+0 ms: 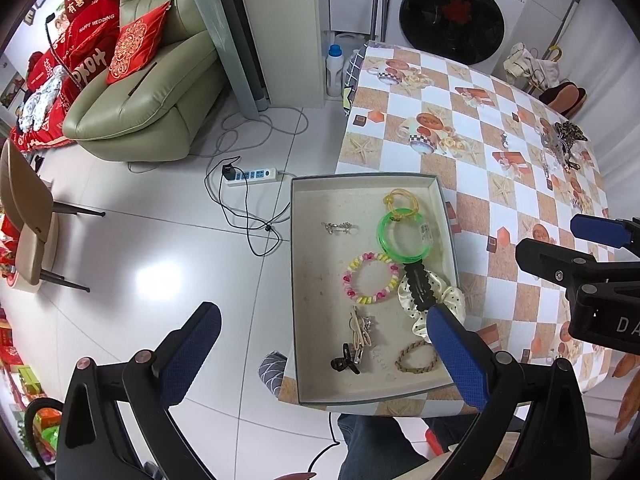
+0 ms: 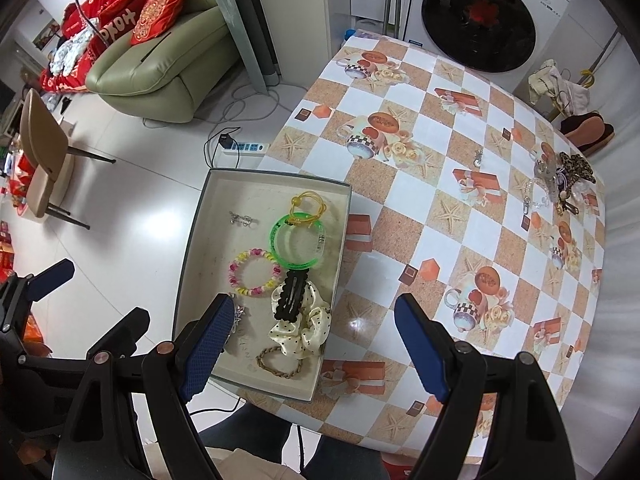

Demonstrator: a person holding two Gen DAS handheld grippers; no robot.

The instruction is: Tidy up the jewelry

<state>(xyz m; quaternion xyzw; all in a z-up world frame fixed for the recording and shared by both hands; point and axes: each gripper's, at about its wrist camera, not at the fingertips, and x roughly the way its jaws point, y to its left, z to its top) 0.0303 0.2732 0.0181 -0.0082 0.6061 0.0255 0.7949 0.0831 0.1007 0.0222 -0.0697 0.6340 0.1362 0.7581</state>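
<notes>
A shallow grey box (image 1: 298,280) (image 2: 192,240) sits at the table's near left corner. In it lie a green bangle (image 1: 405,236) (image 2: 299,241), a yellow cord loop (image 1: 401,199), a pink-yellow bead bracelet (image 1: 370,278) (image 2: 255,273), a black hair clip (image 1: 418,286) (image 2: 292,294) on a cream dotted scrunchie (image 2: 308,328), a braided band (image 1: 416,357) (image 2: 279,362) and small clips (image 1: 362,330). A pile of loose jewelry (image 1: 560,146) (image 2: 560,184) lies far right. My left gripper (image 1: 324,356) is open and empty above the box's near end. My right gripper (image 2: 312,344) is open and empty above the box's right wall.
The table (image 2: 420,216) has a checkered orange-white cloth. A small charm (image 2: 477,159) lies mid-table. On the floor to the left are a power strip with cables (image 1: 252,176), a green sofa (image 1: 148,92) and a chair (image 1: 28,216). A washing machine (image 2: 480,20) stands behind.
</notes>
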